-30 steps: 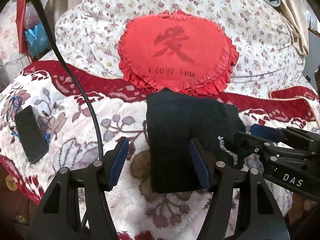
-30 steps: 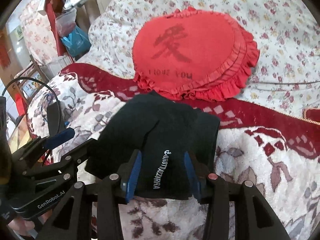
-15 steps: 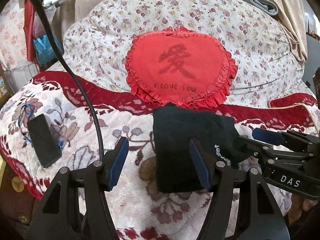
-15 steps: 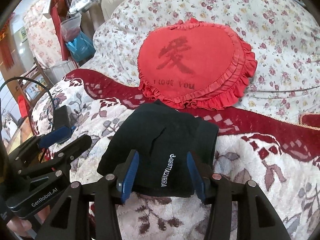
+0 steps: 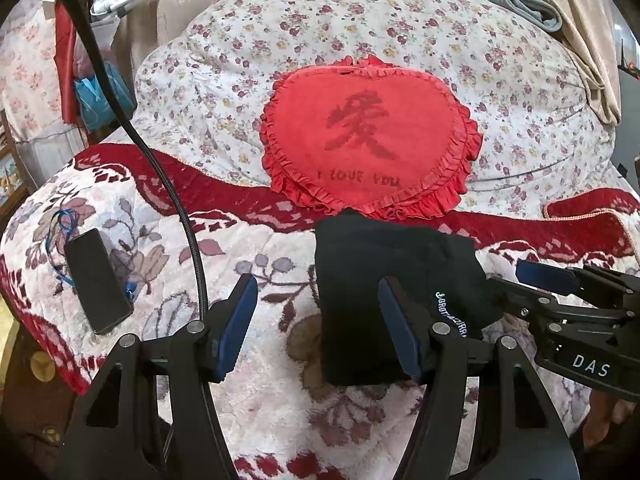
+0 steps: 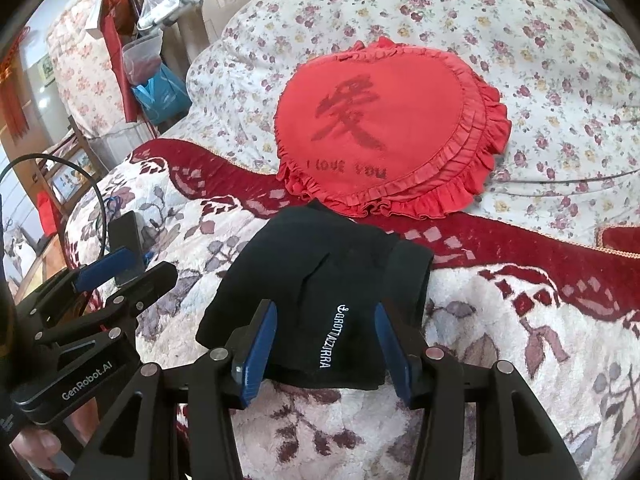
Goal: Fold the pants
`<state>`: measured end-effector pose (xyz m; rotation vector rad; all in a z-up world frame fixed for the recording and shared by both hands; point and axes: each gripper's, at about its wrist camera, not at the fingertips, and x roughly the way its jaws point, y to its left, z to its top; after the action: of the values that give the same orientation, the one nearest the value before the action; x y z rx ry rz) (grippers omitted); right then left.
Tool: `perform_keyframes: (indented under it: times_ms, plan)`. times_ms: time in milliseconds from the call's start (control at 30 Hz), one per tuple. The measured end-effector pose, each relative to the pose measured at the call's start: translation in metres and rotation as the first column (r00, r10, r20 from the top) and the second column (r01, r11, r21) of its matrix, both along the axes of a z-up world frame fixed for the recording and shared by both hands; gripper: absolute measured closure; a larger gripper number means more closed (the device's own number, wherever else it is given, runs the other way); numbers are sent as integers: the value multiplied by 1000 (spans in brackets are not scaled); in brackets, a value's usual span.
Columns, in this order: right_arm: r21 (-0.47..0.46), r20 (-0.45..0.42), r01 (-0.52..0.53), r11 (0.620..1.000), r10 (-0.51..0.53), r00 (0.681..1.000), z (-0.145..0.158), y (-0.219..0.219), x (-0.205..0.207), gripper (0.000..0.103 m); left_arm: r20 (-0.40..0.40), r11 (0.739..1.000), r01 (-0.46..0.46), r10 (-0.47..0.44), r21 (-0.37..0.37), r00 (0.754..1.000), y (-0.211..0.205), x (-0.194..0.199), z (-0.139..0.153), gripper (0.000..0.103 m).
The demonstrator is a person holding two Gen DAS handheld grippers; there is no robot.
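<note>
Phone point(image 5: 96, 280) (black, screen down) lies near left edge of the blanket point(image 5: 260, 256), blue cord point(image 5: 64, 220) looped beside it. Black cable point(image 5: 168, 184) runs from top left down toward L gripper.

L gripper point(image 5: 316, 320): jaws wide, nothing between pads. It's above blanket; right finger overlaps the left edge of the pants in view, can't tell if touching.

Pants point(image 6: 324, 288): black, folded into compact rectangle, flat on blanket mid-bed, just in front of red heart cushion point(image 6: 392, 120); far corner about touches cushion frill. White logo text point(image 6: 334, 336) on near edge. One layer sticks out on the right side, not flush.

R gripper point(image 6: 326, 340): jaws mid-width, have just been opening; near edge of pants with logo sits between the pads, pads not pressing on fabric, gap visible both sides.

Cushion leans on floral duvet point(image 6: 520, 40) at back of bed. Bags point(image 6: 160, 88) hang off left side beyond the bed.
</note>
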<state>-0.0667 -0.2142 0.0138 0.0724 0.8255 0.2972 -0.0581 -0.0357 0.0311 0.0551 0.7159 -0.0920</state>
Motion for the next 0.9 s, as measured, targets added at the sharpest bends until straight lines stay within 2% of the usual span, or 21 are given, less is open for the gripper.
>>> perform_keyframes:
  times_ms: [900]
  plan:
    - [-9,-46,-18,1000,17,999,-15,7,8,53,-43,1000,1,-2,-5,999,9,6,-12,40]
